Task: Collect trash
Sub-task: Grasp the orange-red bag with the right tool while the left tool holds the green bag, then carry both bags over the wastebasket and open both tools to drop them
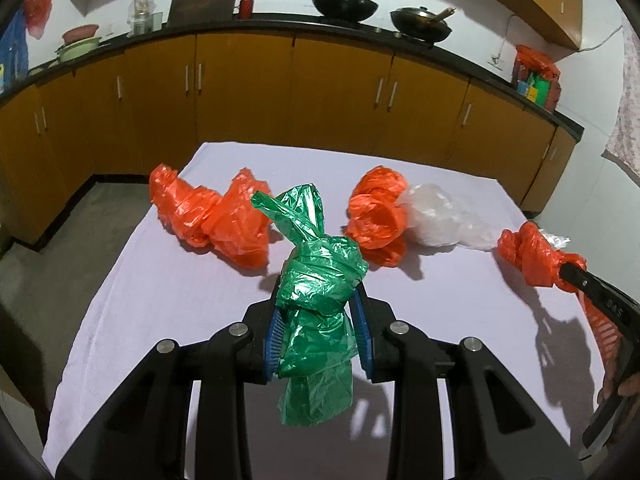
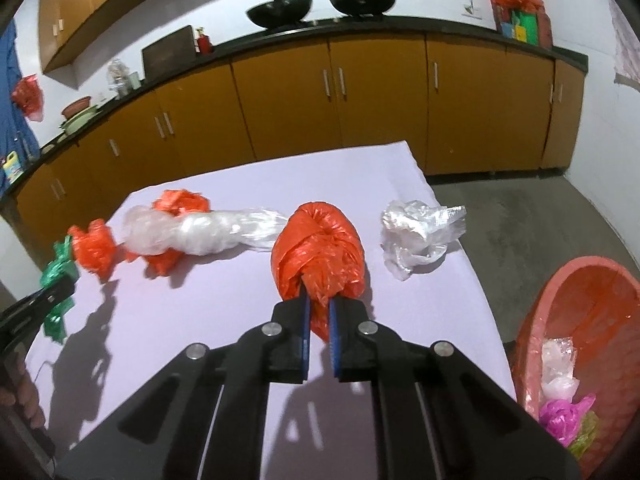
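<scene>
My left gripper (image 1: 318, 320) is shut on a crumpled green plastic bag (image 1: 320, 280), which hangs down between its blue pads above the white-covered table (image 1: 168, 288). My right gripper (image 2: 319, 322) is shut on a knotted orange bag (image 2: 318, 252) that rests on the table (image 2: 200, 320); the same bag (image 1: 536, 256) and gripper show at the right edge of the left wrist view. Loose on the table lie an orange bag (image 1: 216, 216), another orange bag (image 1: 376, 216) against a clear one (image 1: 444, 216), and a crumpled clear bag (image 2: 420, 232).
A red plastic bin (image 2: 560, 300) stands on the floor right of the table, holding clear and pink bags. Brown kitchen cabinets (image 1: 280, 92) with a dark counter and two woks run behind. A person's hand (image 2: 20, 392) holds the left gripper's handle.
</scene>
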`<state>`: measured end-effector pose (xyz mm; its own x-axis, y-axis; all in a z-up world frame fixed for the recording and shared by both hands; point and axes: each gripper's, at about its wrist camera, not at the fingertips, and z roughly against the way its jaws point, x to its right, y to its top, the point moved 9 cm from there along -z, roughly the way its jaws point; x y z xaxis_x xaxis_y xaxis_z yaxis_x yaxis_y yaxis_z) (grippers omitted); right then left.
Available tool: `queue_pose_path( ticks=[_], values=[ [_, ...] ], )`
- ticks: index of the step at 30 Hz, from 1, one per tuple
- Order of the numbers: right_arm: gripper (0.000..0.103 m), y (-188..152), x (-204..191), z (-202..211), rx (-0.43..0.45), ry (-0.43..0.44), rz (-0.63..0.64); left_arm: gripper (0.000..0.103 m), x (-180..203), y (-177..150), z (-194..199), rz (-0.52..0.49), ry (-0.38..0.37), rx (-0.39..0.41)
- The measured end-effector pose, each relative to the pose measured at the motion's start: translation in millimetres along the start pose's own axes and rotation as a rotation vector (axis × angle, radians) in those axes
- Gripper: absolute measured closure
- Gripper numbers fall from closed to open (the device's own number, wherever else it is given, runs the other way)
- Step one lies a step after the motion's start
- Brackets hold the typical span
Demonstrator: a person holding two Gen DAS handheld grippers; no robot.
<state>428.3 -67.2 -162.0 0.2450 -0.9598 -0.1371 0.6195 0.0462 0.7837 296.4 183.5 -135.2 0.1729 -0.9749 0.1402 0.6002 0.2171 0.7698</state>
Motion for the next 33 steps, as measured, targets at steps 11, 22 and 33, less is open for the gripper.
queue_pose_path(
  ticks=[11, 22, 33],
  values=[
    [0.094, -2.2, 18.1, 77.5, 0.104, -0.025, -0.021, 0.071, 58.6, 3.5, 21.6, -0.058, -0.094, 0.027],
    [0.094, -9.2, 74.7, 139.2, 0.194, -0.164, -0.074, 0.071, 132.0, 5.0, 44.8, -0.126, -0.219, 0.058],
    [0.094, -30.0, 134.0, 177.2, 0.227, -0.268, -0.179, 0.071, 201.4, -5.2, 55.1, -0.195, -0.330, 0.047]
  ],
)
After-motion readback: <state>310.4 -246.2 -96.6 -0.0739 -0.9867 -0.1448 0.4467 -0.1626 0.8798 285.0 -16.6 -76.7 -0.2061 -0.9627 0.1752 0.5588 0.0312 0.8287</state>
